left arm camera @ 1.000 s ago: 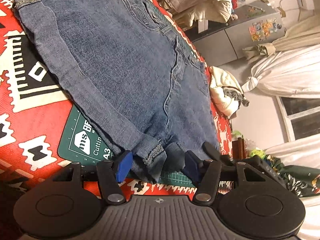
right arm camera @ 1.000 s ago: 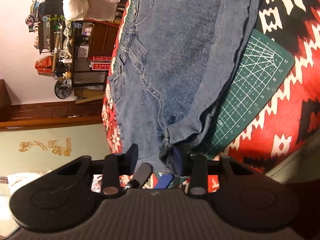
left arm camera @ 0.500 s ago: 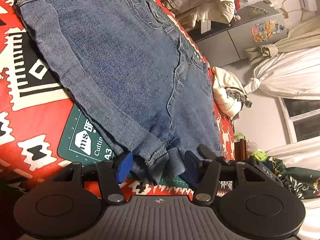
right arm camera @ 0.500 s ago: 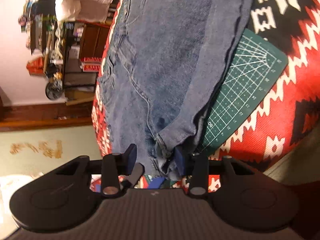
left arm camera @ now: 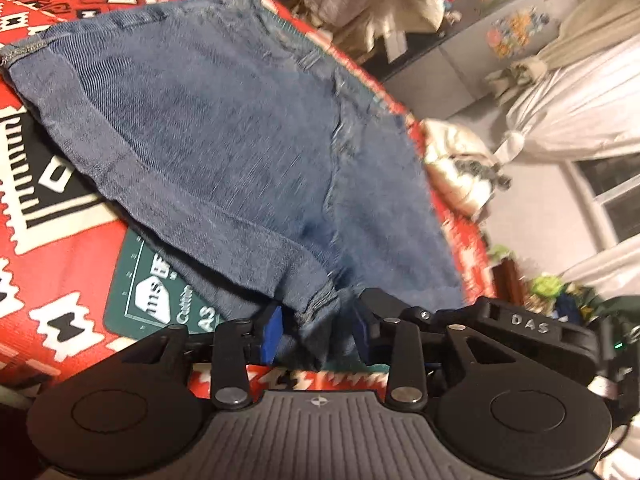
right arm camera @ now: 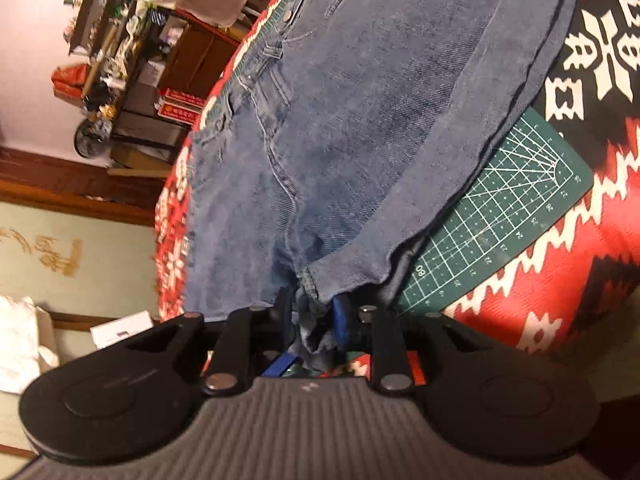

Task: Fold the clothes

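Blue denim jeans [left arm camera: 240, 152] [right arm camera: 360, 120] lie across a green cutting mat [left arm camera: 156, 292] [right arm camera: 500, 208] on a red patterned cloth [left arm camera: 60, 280] [right arm camera: 580, 240]. My left gripper [left arm camera: 316, 330] is shut on the near hem, with bunched denim between its blue pads [left arm camera: 272, 332]. Right beside it, my right gripper [right arm camera: 314, 314] is shut on the neighbouring hem fold. Its black body [left arm camera: 520, 328] shows at the right of the left wrist view. The near edge of the jeans hangs raised off the mat, and the far waistband rests on the cloth.
A white bundle of clothes [left arm camera: 460, 176] lies past the far right edge of the cloth. Behind it stand a grey cabinet [left arm camera: 460, 64] and pale curtains [left arm camera: 580, 112]. Cluttered wooden shelves [right arm camera: 140, 80] stand beyond the table on the other side.
Both grippers have closed on the near hems of the jeans. The near edge has lifted off the cutting mat and bunched toward the far waistband.
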Demonstrator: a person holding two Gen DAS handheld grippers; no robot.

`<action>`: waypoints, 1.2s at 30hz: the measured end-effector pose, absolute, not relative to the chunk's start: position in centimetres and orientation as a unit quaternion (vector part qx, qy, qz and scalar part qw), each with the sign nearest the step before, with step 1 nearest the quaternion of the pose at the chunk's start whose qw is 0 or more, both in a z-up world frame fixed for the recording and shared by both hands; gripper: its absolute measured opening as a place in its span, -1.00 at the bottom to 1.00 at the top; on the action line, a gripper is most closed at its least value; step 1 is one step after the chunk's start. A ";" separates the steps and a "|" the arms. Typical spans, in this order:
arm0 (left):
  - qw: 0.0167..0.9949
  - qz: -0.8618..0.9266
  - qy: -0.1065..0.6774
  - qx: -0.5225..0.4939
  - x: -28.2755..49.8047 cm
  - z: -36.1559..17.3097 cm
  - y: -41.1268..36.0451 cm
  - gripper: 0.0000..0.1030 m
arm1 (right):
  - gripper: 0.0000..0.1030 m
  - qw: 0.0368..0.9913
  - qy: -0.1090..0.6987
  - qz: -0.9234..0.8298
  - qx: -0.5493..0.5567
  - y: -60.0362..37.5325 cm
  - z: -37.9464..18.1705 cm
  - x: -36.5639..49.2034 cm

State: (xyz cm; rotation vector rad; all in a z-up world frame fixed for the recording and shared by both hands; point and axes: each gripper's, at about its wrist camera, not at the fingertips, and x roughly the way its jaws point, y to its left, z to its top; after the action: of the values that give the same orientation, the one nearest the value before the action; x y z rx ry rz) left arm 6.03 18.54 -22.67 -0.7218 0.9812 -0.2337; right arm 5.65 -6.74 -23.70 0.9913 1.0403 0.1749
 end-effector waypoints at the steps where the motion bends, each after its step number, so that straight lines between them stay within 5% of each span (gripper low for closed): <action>1: 0.815 -0.110 0.461 -0.333 6.1 -22.6 18.4 -0.30 | -0.52 0.754 0.478 0.082 0.443 -6.5 -23.6 5.6; 4: 0.821 -0.114 0.461 -0.318 6.0 -22.5 17.9 -0.33 | -0.85 0.773 0.483 0.088 0.401 -5.9 -23.0 5.4; 6: 0.825 -0.120 0.456 -0.311 5.9 -22.2 17.8 -0.51 | -0.86 0.785 0.491 0.094 0.367 -5.3 -22.5 5.3; 7: 0.827 -0.123 0.454 -0.307 5.8 -22.1 17.7 -0.78 | -0.86 0.787 0.495 0.098 0.356 -5.2 -22.3 5.2; 10: 0.833 -0.133 0.447 -0.296 5.5 -21.8 17.5 -0.87 | -0.88 0.800 0.504 0.104 0.309 -4.6 -21.3 4.5; 20: 0.836 -0.153 0.452 -0.271 4.6 -20.9 16.7 -0.88 | -0.87 0.799 0.541 0.105 0.239 -3.2 -20.8 4.1; 36: 0.835 -0.187 0.440 -0.274 4.0 -20.3 16.3 -0.75 | -0.75 0.814 0.461 0.045 0.351 -11.8 -17.0 3.8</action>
State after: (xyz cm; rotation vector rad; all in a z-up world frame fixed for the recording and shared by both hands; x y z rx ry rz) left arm 3.95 16.35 -20.31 -0.5808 0.9309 -0.3968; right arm 3.83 -11.76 -17.03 0.7493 0.9831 0.0964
